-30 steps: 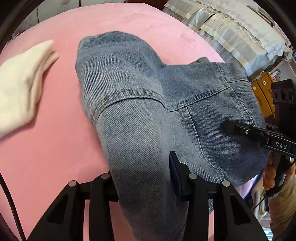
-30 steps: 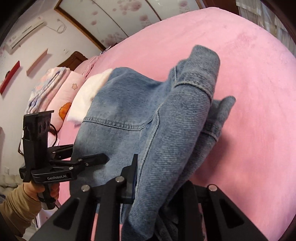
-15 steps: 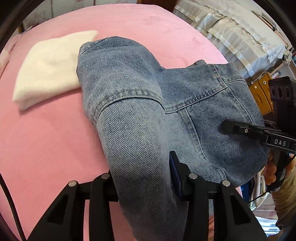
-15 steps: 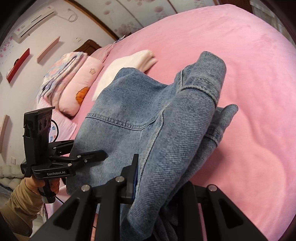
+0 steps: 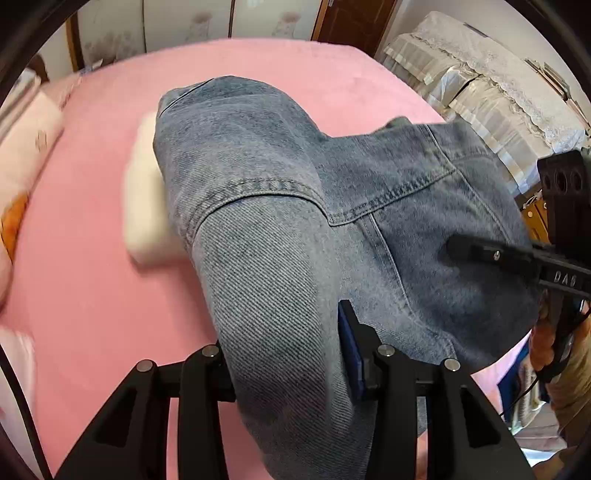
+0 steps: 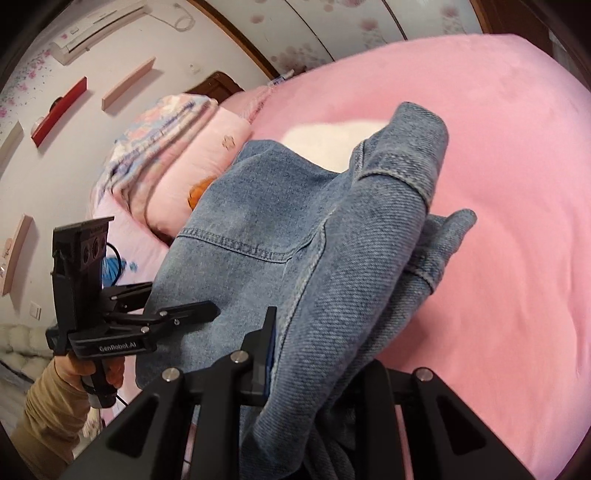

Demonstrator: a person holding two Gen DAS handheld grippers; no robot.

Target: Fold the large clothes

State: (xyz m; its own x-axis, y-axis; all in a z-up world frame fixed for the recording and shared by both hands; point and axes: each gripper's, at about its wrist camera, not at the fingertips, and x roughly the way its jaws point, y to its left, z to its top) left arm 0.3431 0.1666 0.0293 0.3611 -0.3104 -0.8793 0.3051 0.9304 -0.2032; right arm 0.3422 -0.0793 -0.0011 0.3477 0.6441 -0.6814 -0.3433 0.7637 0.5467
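I have the denim jacket [image 5: 280, 229] clamped in my left tool [image 5: 286, 365] and my right tool [image 6: 314, 365], bunched and hanging over the pink bed [image 5: 92, 295], near its middle, partly covering a white folded cloth [image 5: 144, 206]

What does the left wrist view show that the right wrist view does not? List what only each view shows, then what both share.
Only the left wrist view: lace-covered furniture beside the bed, a wooden door, and the right gripper entering from the right.

Only the right wrist view: an air conditioner, wall shelves, folded floral bedding, and the left gripper in a tan-sleeved hand.

Both: the denim jacket clamped in each view's own fingers, the pink bed, a white folded garment and a pink pillow.
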